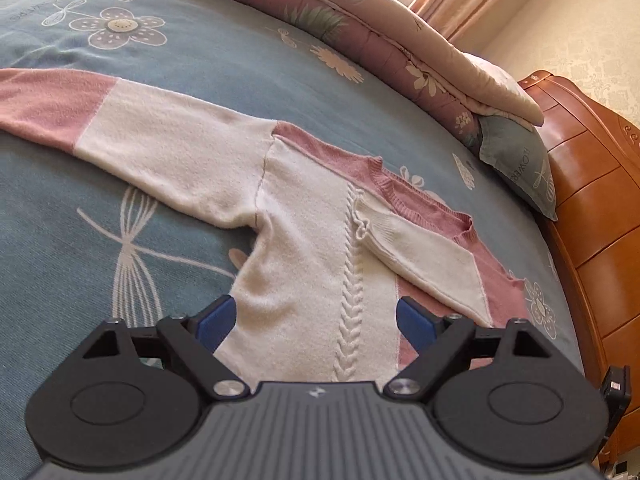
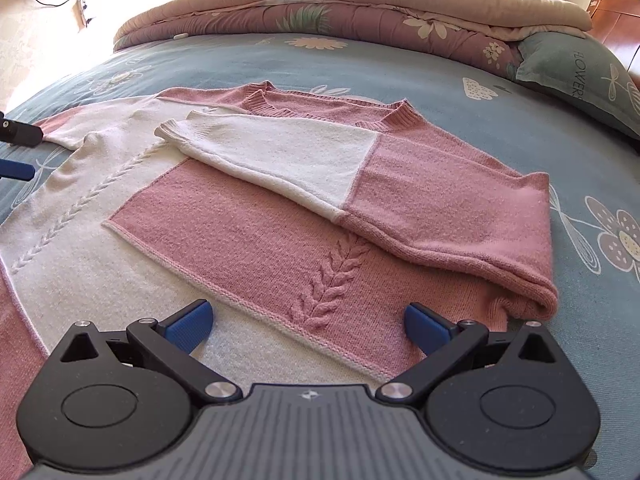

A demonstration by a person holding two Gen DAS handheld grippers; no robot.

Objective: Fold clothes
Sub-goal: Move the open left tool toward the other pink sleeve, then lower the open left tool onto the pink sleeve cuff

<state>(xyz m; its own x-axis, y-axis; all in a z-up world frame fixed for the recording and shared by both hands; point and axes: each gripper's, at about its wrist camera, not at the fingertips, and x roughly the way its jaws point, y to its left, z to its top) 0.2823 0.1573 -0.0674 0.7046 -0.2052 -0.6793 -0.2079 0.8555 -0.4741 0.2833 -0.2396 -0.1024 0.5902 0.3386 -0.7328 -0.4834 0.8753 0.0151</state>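
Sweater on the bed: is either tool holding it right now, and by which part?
Nothing is held. The left tool and right tool both stand open above the sweater, with no fabric pinched.

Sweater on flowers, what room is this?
Most likely a bedroom. The pink and white sweater lies on a bed with a blue flowered sheet, a folded quilt and a pillow sit at the far side, and a wooden headboard stands beside it.

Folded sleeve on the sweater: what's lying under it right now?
The folded sleeve lies across the sweater chest, its white cuff end near the cable braid. Beneath it show pink and white panels; the part it covers is hidden.
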